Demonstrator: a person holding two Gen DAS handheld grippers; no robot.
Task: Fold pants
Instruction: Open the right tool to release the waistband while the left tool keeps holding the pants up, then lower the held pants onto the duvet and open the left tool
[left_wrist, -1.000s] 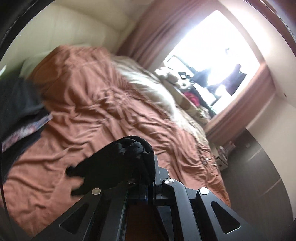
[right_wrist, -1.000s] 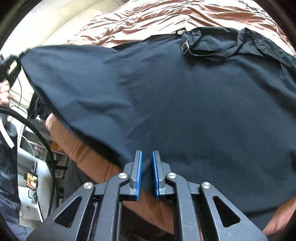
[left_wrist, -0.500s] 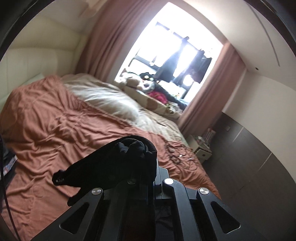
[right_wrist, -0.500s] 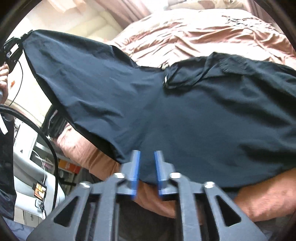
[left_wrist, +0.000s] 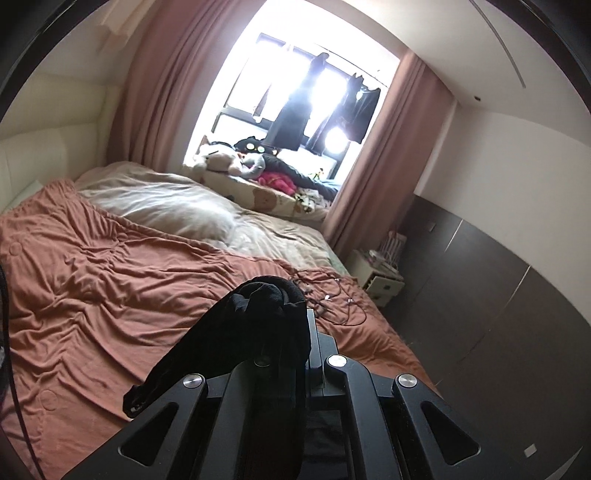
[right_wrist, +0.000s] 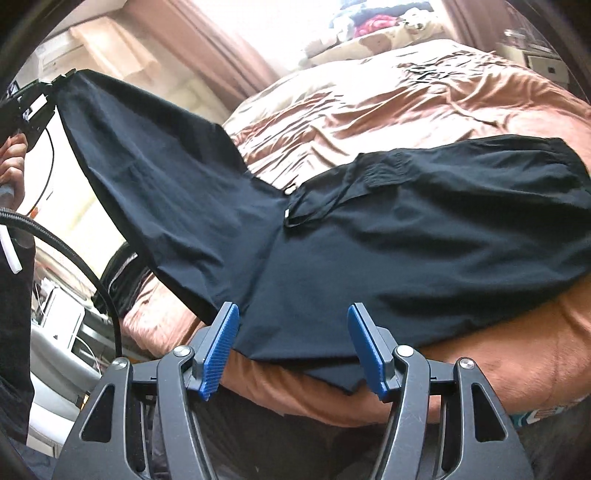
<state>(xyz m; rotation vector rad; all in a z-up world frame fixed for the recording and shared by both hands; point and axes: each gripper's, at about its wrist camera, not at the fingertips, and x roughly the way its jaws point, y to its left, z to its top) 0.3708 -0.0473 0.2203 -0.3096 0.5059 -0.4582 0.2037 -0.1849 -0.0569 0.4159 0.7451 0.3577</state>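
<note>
**Dark pants on a rust-orange bed**

The pants (right_wrist: 388, 236) are plain navy-black, with no pattern. The bedspread (left_wrist: 110, 280) under them is plain rust-orange; beside it, mid-frame in the left wrist view, lies a cream duvet (left_wrist: 177, 210). The curtains (left_wrist: 162, 85) are dusty pink. The right gripper (right_wrist: 293, 345) has black arms and ribbed blue fingers (right_wrist: 221, 343).

Bunched pants (left_wrist: 266, 325) hide the left gripper's (left_wrist: 306, 317) fingertips.
</note>
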